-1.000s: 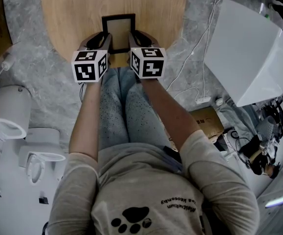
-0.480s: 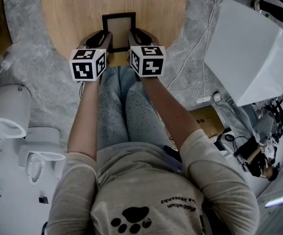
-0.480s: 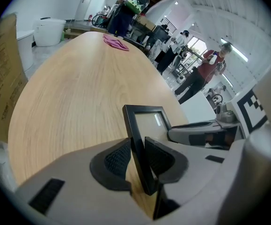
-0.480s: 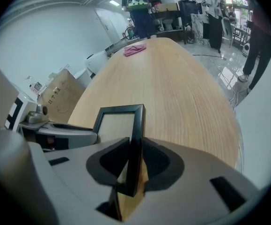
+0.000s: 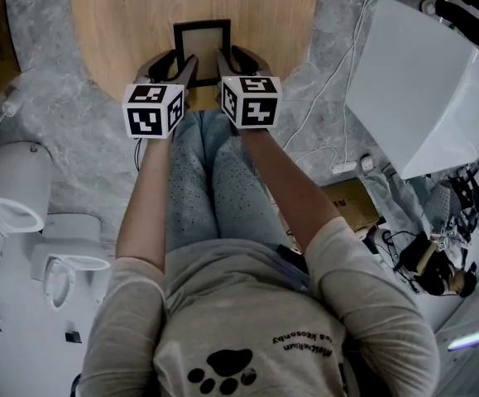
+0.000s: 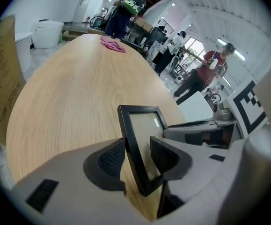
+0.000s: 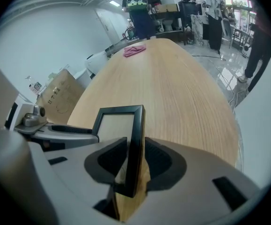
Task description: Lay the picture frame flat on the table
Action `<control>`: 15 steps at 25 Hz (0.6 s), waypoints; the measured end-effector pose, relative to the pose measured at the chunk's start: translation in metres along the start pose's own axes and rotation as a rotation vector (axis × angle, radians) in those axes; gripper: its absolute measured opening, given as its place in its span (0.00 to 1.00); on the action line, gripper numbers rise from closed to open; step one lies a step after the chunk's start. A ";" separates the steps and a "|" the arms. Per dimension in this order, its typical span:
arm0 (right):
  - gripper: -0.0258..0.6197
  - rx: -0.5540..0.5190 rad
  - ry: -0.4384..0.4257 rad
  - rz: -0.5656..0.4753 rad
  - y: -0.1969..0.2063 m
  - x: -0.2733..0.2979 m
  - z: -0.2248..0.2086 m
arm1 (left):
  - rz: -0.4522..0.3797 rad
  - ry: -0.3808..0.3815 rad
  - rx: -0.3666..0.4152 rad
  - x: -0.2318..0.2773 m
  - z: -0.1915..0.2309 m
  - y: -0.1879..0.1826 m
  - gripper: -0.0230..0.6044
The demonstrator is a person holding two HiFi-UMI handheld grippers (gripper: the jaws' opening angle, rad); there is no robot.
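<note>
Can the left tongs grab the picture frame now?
Probably yes. The left tongs have just been opening, but the picture frame stands between their jaws, and nothing blocks it.

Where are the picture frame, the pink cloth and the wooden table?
picture frame (image 5: 201, 48): head view, middle of its pane.
pink cloth (image 6: 113, 43): left gripper view, centre of the cloth.
wooden table (image 5: 123, 15): head view, bare top left of the frame.
</note>
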State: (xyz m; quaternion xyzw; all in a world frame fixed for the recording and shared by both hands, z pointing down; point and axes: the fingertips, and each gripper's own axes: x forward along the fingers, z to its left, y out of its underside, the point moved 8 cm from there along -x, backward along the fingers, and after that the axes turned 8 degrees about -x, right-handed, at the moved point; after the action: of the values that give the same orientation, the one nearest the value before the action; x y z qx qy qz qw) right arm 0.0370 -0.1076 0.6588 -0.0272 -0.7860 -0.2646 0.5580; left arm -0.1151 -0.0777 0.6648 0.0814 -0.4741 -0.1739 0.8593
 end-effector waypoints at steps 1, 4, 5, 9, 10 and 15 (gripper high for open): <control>0.26 0.003 -0.005 -0.002 0.000 0.000 0.000 | -0.002 0.002 -0.002 0.000 -0.001 0.000 0.32; 0.28 0.004 -0.011 -0.003 -0.001 0.002 0.002 | -0.005 0.006 -0.008 0.002 -0.001 -0.001 0.33; 0.28 0.003 -0.009 -0.004 -0.001 0.002 0.003 | -0.008 0.005 -0.011 0.002 -0.001 -0.001 0.34; 0.28 0.002 -0.003 -0.010 -0.002 0.002 0.003 | -0.025 -0.001 -0.026 0.001 0.001 -0.004 0.36; 0.28 0.001 -0.001 -0.012 -0.002 0.001 0.003 | -0.025 -0.001 -0.028 0.001 0.001 -0.005 0.36; 0.29 -0.003 0.015 -0.021 -0.004 -0.002 0.001 | -0.042 -0.016 -0.037 -0.004 0.004 -0.010 0.37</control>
State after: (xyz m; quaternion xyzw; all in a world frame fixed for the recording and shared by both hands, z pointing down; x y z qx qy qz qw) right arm 0.0356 -0.1101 0.6552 -0.0177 -0.7816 -0.2721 0.5610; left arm -0.1230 -0.0855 0.6612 0.0743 -0.4759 -0.2012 0.8529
